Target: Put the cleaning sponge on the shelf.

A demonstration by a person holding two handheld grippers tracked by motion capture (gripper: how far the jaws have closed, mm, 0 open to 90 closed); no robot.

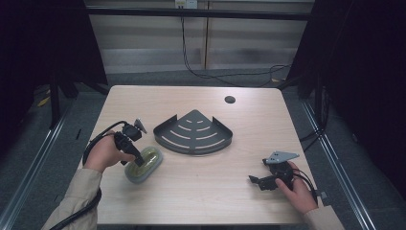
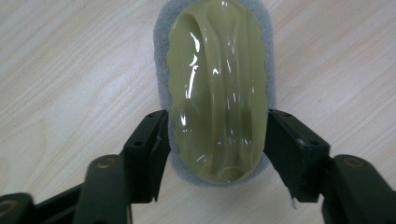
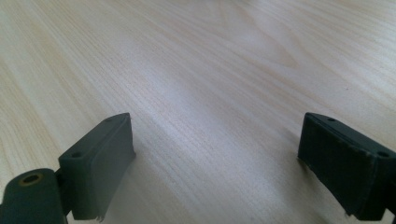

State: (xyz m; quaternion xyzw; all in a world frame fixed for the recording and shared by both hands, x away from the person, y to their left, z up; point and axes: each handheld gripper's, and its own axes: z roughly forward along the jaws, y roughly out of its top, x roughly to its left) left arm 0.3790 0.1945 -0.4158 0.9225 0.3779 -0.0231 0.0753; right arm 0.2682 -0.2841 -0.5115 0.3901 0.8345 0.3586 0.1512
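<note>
An oval scrubbing sponge (image 1: 143, 164) with a grey foam base and a glossy yellow-green top lies flat on the wooden table (image 1: 206, 191), left of the middle. My left gripper (image 1: 138, 160) reaches down over its near end. In the left gripper view the sponge (image 2: 219, 84) stands lengthwise between the jaws, and both pads (image 2: 156, 144) press against the sides of its yellow-green top, so the left gripper (image 2: 217, 140) is shut on it. My right gripper (image 1: 254, 181) rests low at the table's front right, pointing left. The right gripper (image 3: 215, 154) is open over bare wood.
A black quarter-round corner shelf (image 1: 194, 132) with curved slots lies flat at the table's middle, just right of the sponge. A small round cable hole (image 1: 230, 99) is at the back. Dark floor and rails surround the table.
</note>
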